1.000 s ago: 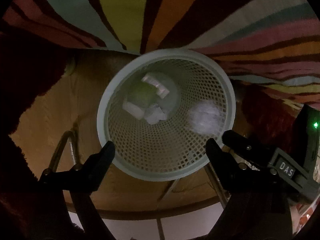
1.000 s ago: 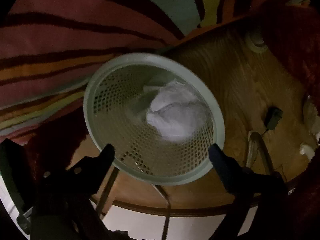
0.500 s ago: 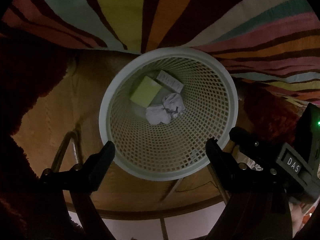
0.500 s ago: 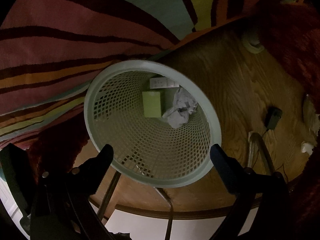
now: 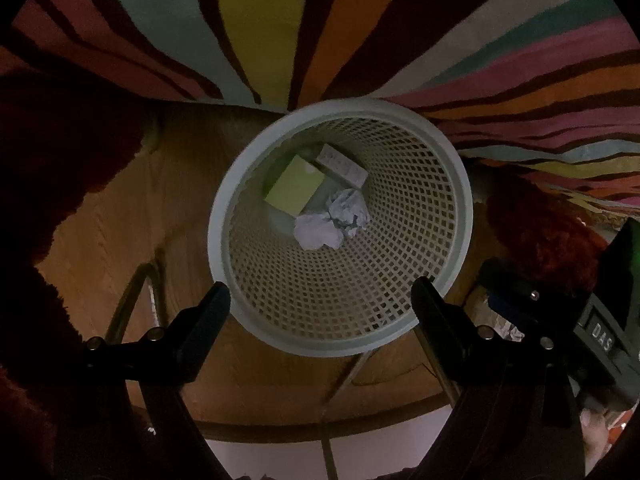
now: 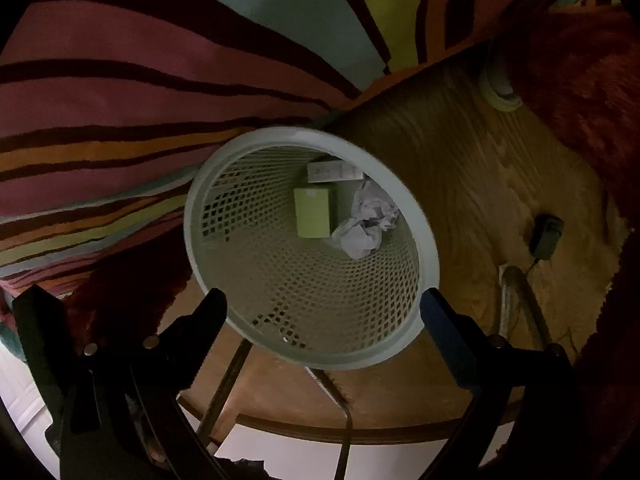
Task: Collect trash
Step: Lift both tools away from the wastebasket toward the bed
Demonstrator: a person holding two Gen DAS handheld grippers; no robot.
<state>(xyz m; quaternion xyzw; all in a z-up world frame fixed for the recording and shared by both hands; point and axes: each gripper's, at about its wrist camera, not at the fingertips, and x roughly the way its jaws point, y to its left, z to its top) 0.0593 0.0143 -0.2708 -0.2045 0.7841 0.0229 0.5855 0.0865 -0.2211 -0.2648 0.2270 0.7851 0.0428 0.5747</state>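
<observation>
A pale mesh waste basket (image 5: 256, 312) stands on the wooden floor below both grippers; it also shows in the right wrist view (image 6: 384, 344). At its bottom lie a green box (image 5: 296, 190), a white carton (image 5: 342, 164) and two crumpled white paper balls (image 5: 332, 224). The same items show in the right wrist view: the green box (image 6: 312, 212), the carton (image 6: 332, 171), the paper balls (image 6: 368, 222). My left gripper (image 5: 322, 300) is open and empty above the basket's near rim. My right gripper (image 6: 324, 312) is open and empty too, above the same rim.
A striped multicoloured rug (image 5: 260, 28) lies beyond the basket. Shaggy red fabric (image 6: 580, 92) flanks the wooden floor (image 5: 120, 216). A small dark adapter (image 6: 546, 236) with a cord lies on the floor at right. Metal chair legs (image 6: 520, 300) stand near the basket.
A white paper ball that was falling into the basket one second ago now rests at the bottom beside the other ball. Both grippers stay open above the rim, the right one drifting slightly.
</observation>
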